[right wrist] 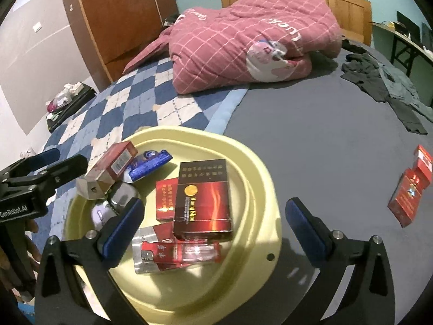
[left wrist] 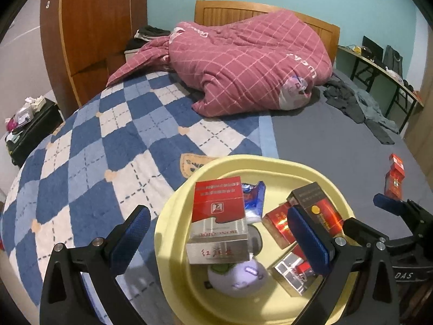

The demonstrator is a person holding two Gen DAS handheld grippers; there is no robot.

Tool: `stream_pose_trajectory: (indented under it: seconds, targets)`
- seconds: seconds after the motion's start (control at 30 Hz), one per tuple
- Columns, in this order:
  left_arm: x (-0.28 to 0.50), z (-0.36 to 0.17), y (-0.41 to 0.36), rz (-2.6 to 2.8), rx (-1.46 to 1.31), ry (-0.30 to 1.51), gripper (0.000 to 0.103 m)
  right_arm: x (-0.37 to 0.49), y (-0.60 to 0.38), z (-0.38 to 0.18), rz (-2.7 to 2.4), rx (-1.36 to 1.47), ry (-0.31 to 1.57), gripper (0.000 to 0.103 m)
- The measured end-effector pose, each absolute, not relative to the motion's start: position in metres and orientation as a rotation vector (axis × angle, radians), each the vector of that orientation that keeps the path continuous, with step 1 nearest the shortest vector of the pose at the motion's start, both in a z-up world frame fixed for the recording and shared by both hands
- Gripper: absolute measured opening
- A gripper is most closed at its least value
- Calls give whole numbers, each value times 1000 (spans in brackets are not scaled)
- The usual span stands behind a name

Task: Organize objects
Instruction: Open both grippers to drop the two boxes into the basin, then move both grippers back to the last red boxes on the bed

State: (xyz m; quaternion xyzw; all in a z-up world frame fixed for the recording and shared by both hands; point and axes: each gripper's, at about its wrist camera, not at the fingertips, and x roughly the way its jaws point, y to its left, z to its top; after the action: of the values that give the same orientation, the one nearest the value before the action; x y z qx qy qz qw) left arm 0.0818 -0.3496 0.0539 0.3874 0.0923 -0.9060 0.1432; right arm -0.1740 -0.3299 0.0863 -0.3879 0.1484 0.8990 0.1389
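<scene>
We see both grippers, left [left wrist: 219,239] & right [right wrist: 213,226], released and empty above the yellow basin [right wrist: 259,173]. Cigarette packs lie inside; one red pack [right wrist: 410,188] lies apart on the grey sheet [right wrist: 311,140].

**Packs Piled in Yellow Basin on Bed**

Pale yellow basin [right wrist: 259,178] resting on bed, straddling checked quilt and grey sheet. Inside, a jumble: red-and-silver pack [left wrist: 219,222] propped at a tilt on a chrome item and a lilac round object [left wrist: 243,276]; dark red pack [right wrist: 203,200] lying face up atop a smaller red box [right wrist: 165,199]; blue foil wrapper [right wrist: 150,163] near the far wall; a clear-wrapped red pack [right wrist: 178,253] and silver box closest to the camera. Outside, well apart on the grey sheet, one red pack [right wrist: 410,189] with lid flipped open.
</scene>
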Motion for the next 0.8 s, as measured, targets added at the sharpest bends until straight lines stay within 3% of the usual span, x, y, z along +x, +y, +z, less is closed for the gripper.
stream_pose_trajectory:
  seconds: [0.3,0.8]
  targets:
    - [74,59,-321,-2650,1128,255,103,-149,-312,90,2580,-1088,431,103]
    - [8,33,-190,-2832,1270,196,103,-42,-193,93,2357,-993,508,103]
